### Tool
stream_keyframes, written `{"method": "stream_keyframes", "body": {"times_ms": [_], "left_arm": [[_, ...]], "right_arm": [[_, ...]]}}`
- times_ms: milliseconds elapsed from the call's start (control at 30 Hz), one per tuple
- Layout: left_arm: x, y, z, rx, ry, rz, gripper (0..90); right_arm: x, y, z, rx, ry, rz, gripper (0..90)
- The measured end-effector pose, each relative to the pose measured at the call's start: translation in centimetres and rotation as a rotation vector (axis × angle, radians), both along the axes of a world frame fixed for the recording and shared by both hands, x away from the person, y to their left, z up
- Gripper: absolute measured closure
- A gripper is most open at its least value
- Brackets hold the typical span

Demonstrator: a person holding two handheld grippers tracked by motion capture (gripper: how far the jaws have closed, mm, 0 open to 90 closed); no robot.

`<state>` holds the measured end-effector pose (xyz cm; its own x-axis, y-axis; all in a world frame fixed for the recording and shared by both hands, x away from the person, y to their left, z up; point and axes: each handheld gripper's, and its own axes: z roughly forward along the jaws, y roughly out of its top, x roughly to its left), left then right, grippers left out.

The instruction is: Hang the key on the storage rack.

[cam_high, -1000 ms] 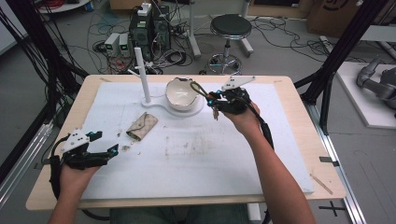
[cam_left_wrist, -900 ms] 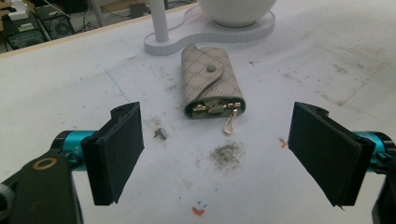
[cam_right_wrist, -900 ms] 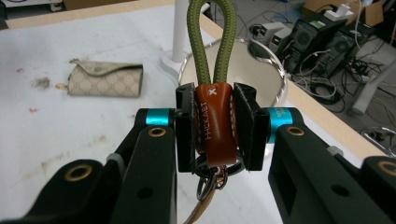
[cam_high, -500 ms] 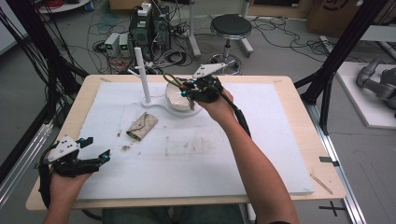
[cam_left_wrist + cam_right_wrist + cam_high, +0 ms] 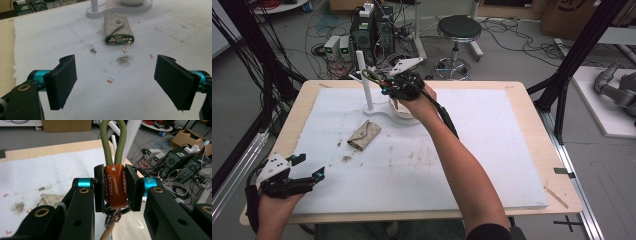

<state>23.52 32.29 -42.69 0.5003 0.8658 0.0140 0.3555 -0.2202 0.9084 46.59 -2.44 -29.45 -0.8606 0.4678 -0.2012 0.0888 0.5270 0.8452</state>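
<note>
While you carried the keychain (image 5: 113,185) toward the white post (image 5: 363,80) of the stand (image 5: 377,111), your right gripper (image 5: 387,85) had its jaws pinched tight on the brown leather tab, ring and metal bits dangling below. Judgement: you were about to hang the olive cord loop (image 5: 112,142) over the post. To do it well you needed the loop held open and upright, its mouth lined up above the post tip, then a straight drop before letting go. Gripping on the tab was the right call, since it left the loop free. One risk: the loop was narrow, so a tilted approach could catch the post's edge and knock the light stand.

Keychain looks: olive-green round cord doubled into a loop, brown stitched leather sleeve with stamped lettering and a small white cross, split ring under it. In the high view it sat just beside the post top, above the stand's base, off the table.

Your left gripper (image 5: 117,82) had its jaws spread wide with nothing between them, hovering low over the white mat (image 5: 492,150), well away from the post toward you. A beige key pouch (image 5: 118,30) lay flat just in front of the stand base, snap up, gold clip poking out.
</note>
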Motion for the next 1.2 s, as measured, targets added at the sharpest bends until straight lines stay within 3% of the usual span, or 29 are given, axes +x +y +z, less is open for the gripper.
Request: {"method": "stream_keyframes", "body": {"times_ms": [267,633,767,833,1200], "left_arm": [[-1.0,1.1,-0.1,0.002,0.002,0.028,18.2],[-2.1,1.8,-0.1,0.002,-0.002,0.048,18.3],[-2.1,1.9,-0.1,0.001,0.001,0.052,18.3],[-2.2,2.0,-0.2,0.003,0.001,0.055,18.3],[-1.7,1.4,0.0,-0.004,-0.007,0.042,18.3]], "right_arm": [[0.7,2.4,0.2,-0.018,-0.014,0.001,72.1],[1.3,3.9,-0.4,-0.056,-0.025,-0.022,71.6],[1.5,3.9,-0.6,-0.072,-0.034,-0.026,67.5],[1.4,4.0,-0.8,-0.102,-0.061,-0.051,56.8],[0.5,1.8,-0.1,-0.074,-0.070,-0.052,47.5]]}}
